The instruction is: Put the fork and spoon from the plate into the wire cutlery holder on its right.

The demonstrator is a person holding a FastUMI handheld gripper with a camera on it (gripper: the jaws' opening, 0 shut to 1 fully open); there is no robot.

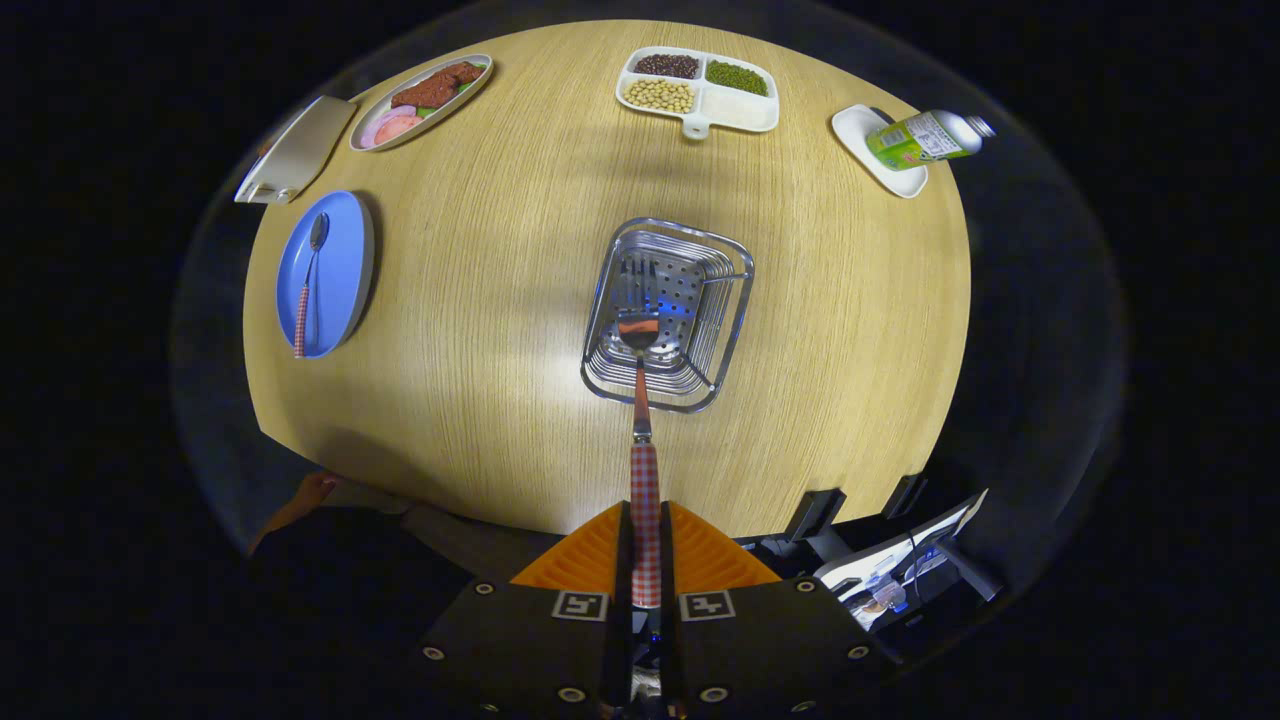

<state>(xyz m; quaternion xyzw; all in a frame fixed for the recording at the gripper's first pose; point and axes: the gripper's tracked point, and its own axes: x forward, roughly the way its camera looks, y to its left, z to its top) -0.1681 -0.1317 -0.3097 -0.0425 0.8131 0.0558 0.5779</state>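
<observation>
My gripper (645,545) is shut on the checked handle of the fork (643,440), which points straight ahead of the fingers. The fork's head hangs over the open top of the wire cutlery holder (720,330), a square metal basket on the wooden table. Far off to the left lies the blue plate (340,270) with the spoon (307,290) on it, the spoon's checked handle toward the table's near edge.
At the table's far side sit a divided white tray of beans (745,108), an oval dish of food (420,100), a flat beige lid (295,150) and a small white dish with a green bottle (920,138) lying on it. A monitor stands below the table's near right edge.
</observation>
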